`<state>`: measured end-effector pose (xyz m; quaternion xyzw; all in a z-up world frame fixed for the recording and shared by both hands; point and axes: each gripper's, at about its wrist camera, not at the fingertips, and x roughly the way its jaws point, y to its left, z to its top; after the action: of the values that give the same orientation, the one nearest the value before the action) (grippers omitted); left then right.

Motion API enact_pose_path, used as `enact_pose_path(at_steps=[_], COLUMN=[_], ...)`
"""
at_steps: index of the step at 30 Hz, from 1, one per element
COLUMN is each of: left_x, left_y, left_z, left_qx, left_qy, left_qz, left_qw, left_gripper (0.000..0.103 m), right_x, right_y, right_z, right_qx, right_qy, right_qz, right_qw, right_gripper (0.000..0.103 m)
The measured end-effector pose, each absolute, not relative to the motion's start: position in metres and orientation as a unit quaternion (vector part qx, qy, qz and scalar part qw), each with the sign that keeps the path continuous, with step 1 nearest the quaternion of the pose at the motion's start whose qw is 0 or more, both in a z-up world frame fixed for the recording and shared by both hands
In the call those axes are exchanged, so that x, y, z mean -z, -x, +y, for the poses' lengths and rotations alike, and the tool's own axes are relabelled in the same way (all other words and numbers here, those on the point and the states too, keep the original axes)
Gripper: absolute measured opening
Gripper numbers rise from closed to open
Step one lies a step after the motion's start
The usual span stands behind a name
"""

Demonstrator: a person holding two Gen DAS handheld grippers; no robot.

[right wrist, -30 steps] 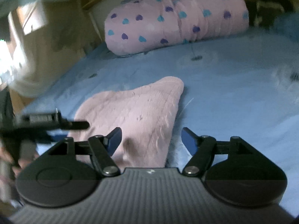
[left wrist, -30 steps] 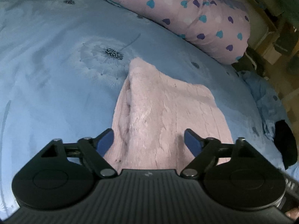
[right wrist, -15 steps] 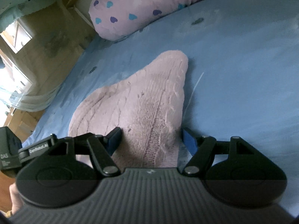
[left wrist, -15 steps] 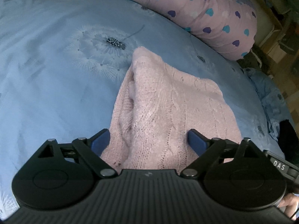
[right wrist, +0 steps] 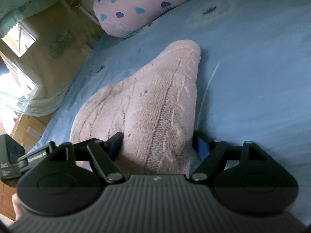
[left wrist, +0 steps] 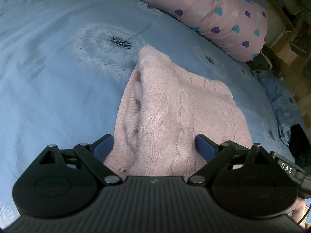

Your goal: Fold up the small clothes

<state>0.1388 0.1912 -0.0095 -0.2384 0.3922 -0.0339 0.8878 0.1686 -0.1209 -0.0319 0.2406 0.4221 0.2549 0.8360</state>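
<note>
**Folding underway: pink knit on the bed, both tools poised at its near edge**

Item: pink cable-knit garment (left wrist: 175,112), small, lying on the blue dandelion-print bed cover (left wrist: 48,97). Already doubled over at least once, by the look of the layered edge at 9 o'clock; its far corner points to 12 o'clock. Not yet a compact bundle; at least one more fold seems to be left.

Left tool (left wrist: 154,145): jaws wide and lately opening further, knit lying between them, pads not pressing it.

Right tool (right wrist: 158,141): jaws wide, just opened further, straddling the near end of the knit, nothing gripped.

Heart-print pink pillow (left wrist: 219,15): at 1 o'clock from the garment, well apart.

Dark cloth (left wrist: 299,141): at 3 o'clock, untouched.
</note>
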Motion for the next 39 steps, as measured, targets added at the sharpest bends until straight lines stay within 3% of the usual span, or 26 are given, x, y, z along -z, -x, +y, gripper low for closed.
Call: enact_pose_path(at_steps=[3, 6, 7, 10, 13, 28, 39], left_x=[0.012, 0.014, 0.015, 0.019, 0.016, -0.019, -0.007], left_y=[-0.138, -0.138, -0.138, -0.138, -0.135, -0.064, 0.034], left_z=[0.194, 0.197, 0.200, 0.207, 0.209, 0.137, 0.069], left_qx=[0.041, 0.059, 0.069, 0.086, 0.093, 0.167, 0.163], left_qy=[0.246, 0.270, 0.285, 0.323, 0.334, 0.285, 0.203], left_qz=[0.388, 0.384, 0.384, 0.384, 0.381, 0.419, 0.429], left_qw=[0.887, 0.881, 0.875, 0.861, 0.857, 0.846, 0.865], left_gripper=[0.090, 0.075, 0.067, 0.055, 0.050, 0.049, 0.049], right_x=[0.032, 0.031, 0.031, 0.026, 0.016, -0.043, -0.033], right_y=[-0.172, -0.175, -0.176, -0.176, -0.172, -0.105, -0.023], right_z=[-0.117, -0.110, -0.108, -0.107, -0.106, -0.165, -0.241], right_qx=[-0.261, -0.264, -0.265, -0.267, -0.269, -0.272, -0.237], right_qy=[-0.243, -0.239, -0.239, -0.249, -0.251, -0.310, -0.303], right_qz=[0.423, 0.423, 0.422, 0.418, 0.410, 0.416, 0.429], right_qw=[0.833, 0.833, 0.833, 0.832, 0.835, 0.811, 0.817], right_gripper=[0.080, 0.078, 0.071, 0.055, 0.049, 0.047, 0.047])
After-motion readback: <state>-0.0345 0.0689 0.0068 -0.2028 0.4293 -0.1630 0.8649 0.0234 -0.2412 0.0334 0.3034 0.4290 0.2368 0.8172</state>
